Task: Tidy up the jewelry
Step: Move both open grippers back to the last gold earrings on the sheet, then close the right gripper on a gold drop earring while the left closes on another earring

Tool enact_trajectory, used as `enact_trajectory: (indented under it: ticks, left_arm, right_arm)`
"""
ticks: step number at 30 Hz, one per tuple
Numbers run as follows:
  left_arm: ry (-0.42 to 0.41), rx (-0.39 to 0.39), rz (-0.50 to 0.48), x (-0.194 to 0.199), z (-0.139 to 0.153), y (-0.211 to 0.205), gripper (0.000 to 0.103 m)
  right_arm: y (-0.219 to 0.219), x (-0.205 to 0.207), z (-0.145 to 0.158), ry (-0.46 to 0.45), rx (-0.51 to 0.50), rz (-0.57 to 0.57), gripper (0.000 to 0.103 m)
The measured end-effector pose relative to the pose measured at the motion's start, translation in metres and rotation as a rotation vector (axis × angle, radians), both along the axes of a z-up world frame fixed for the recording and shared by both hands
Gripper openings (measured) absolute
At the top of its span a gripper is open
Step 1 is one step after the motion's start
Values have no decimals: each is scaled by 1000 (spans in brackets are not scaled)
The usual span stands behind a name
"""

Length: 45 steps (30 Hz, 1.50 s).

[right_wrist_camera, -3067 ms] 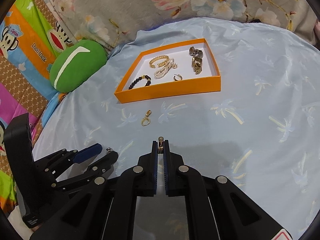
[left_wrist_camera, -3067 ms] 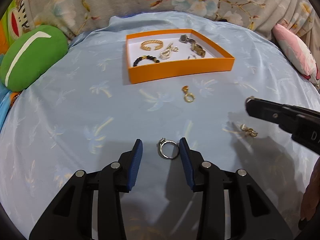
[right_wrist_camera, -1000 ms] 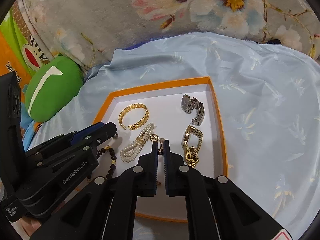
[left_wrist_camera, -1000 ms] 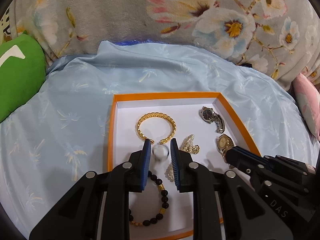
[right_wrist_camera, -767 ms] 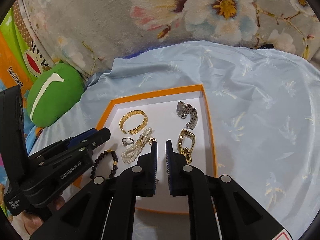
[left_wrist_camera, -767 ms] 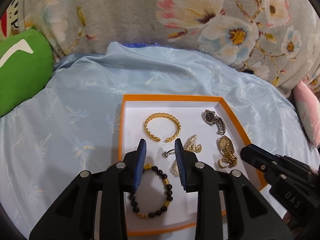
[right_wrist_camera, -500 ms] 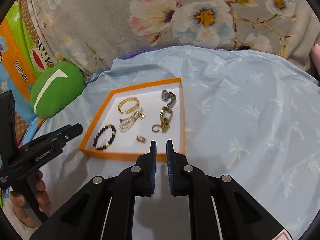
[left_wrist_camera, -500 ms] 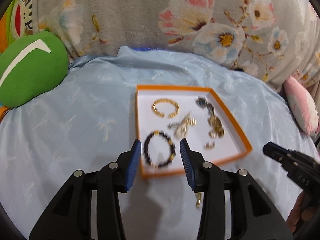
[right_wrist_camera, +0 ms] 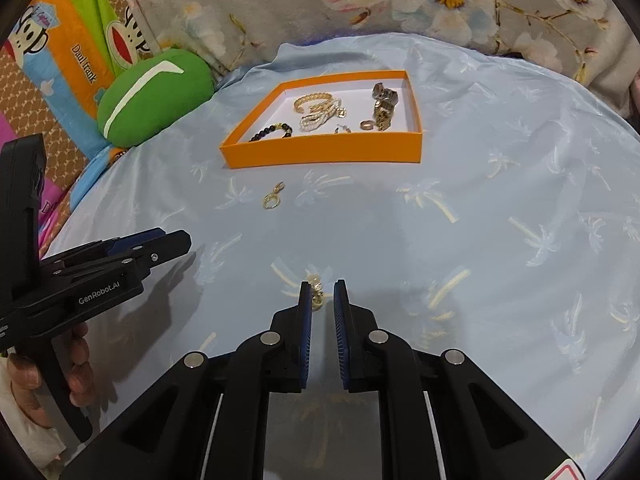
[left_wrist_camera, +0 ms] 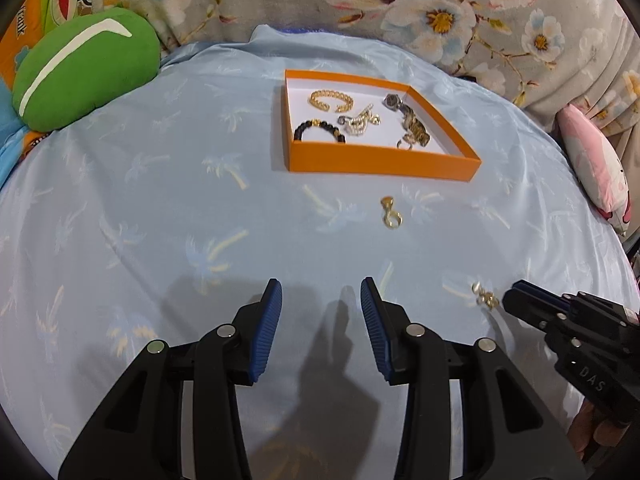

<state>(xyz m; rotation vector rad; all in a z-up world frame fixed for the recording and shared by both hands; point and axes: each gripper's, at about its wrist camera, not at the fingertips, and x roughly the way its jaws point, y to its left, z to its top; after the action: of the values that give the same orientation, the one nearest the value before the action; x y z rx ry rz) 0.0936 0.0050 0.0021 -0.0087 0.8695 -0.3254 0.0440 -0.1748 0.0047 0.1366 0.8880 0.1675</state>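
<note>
Two gold earrings remain on the pale blue bedsheet (left_wrist_camera: 160, 208): hoop earring (left_wrist_camera: 391, 213) near the orange cardboard tray (left_wrist_camera: 380, 162), small one (right_wrist_camera: 316, 289) between the right gripper (right_wrist_camera: 320, 294)'s parted jaws. Left gripper (left_wrist_camera: 321, 300), jaws just opened after dropping its ring, now empty.

I am working in a home, on a bed, I think. A soft blue sheet (left_wrist_camera: 160, 208) with little palm trees is spread out flat under everything. Behind the sheet there is a grey blanket (left_wrist_camera: 280, 4) with big pink and white flowers. At the sheet's back left corner sits a round green pillow (left_wrist_camera: 84, 68) with a white stripe. Behind that pillow I see a bright cloth (right_wrist_camera: 72, 56) with a cartoon monkey on it. At the right edge of the sheet there is a pink pillow (left_wrist_camera: 596, 168). On the sheet sits an orange box (left_wrist_camera: 380, 162) with bracelets and watches inside.
</note>
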Motion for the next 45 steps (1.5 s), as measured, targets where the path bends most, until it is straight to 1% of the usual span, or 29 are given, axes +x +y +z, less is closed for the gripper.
enact_trajectory:
  ticks: [4, 6, 10, 14, 19, 26, 29, 32, 34, 38, 39, 40, 42, 44, 45]
  left_arm:
    - [16, -2, 6, -7, -5, 3, 40]
    - [10, 3, 5, -10, -6, 3, 40]
    - [5, 10, -3, -11, -6, -1, 44]
    - [7, 5, -9, -11, -6, -3, 44]
    - [9, -3, -14, -9, -5, -7, 44]
    - [18, -48, -28, 14, 3, -25, 46]
    - [17, -48, -25, 30, 4, -37, 46]
    - [37, -61, -28, 47, 1, -50, 46]
    - [39, -46, -31, 53, -2, -57, 45]
    - [25, -10, -31, 63, -6, -68, 40]
    - [20, -2, -31, 65, -6, -70, 32]
    - [17, 4, -30, 66, -7, -71, 28]
    - [6, 12, -30, 68, -8, -73, 14]
    - [-7, 27, -28, 68, -9, -75, 8]
    - [-12, 33, -29, 67, -9, -75, 7]
  right_arm:
    - [9, 4, -6, 12, -26, 16, 12]
    - [10, 8, -8, 17, -29, 14, 12]
    - [11, 12, -8, 15, -34, 14, 12]
    - [10, 12, -9, 13, -35, 15, 12]
    - [7, 12, -9, 14, -33, 0, 4]
    - [-2, 6, -4, -13, -16, -27, 4]
    - [-5, 3, -3, -16, -15, -32, 4]
    - [-8, 1, -3, -16, -6, -37, 4]
    - [-11, 0, -3, -14, 5, -42, 4]
    - [-14, 0, -3, -13, 21, -48, 4]
    - [-15, 1, -3, -13, 24, -49, 4]
    - [-15, 1, -3, -13, 28, -50, 4]
    - [-16, 2, -3, -12, 35, -53, 4]
    - [-18, 2, -4, -11, 40, -56, 4]
    - [-18, 2, -4, -11, 43, -57, 4]
